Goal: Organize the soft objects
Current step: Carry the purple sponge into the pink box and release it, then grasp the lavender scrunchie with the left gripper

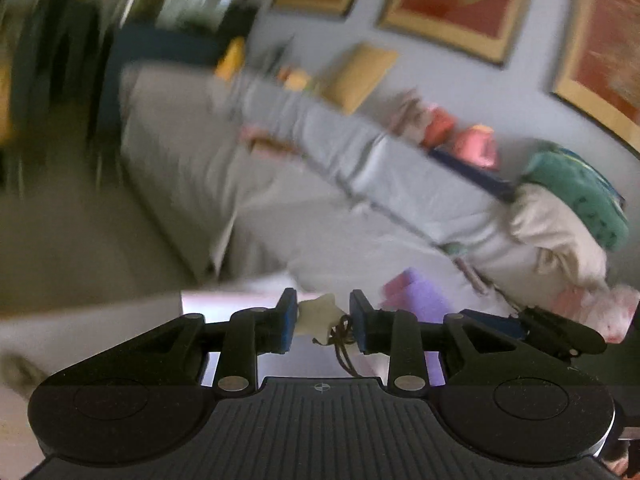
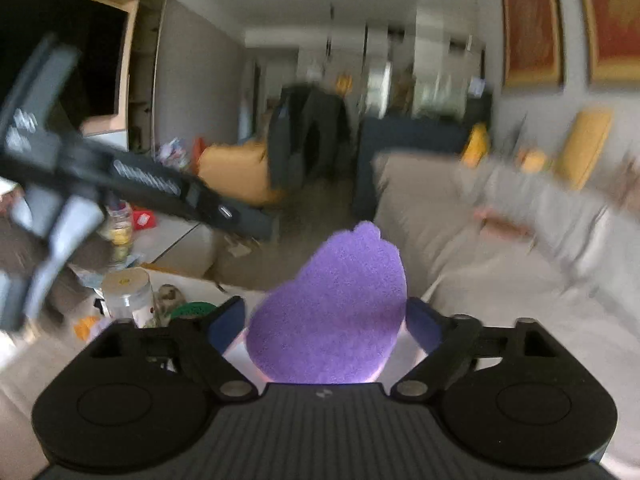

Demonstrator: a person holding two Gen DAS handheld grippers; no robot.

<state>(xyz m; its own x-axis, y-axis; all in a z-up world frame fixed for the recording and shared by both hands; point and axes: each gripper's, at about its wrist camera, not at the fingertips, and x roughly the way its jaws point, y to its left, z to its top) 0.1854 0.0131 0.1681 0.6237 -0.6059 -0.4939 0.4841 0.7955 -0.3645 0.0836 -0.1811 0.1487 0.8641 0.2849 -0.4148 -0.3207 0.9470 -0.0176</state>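
While the left gripper clamps a small cream star between its blue pads, dark cords dangle from the star's lower edge toward the gripper body. Just past its right finger, a corner of the purple sponge shows, and beyond that the beige sofa runs across the blurred view. On the sofa's back lie a pale grey cloth, a yellow cushion, pink soft things and a green one on a cream bundle. Framed red pictures hang on the wall above.

The right gripper stands wide, its pads at either side of the purple sponge; the sponge's lower half sits between them, upright, and it looks gripped by its edges, though the contact itself is hidden. At the left of that view the other tool crosses as a dark blurred bar. Below it sit a jar and clutter on a low table; the sofa stretches off right.
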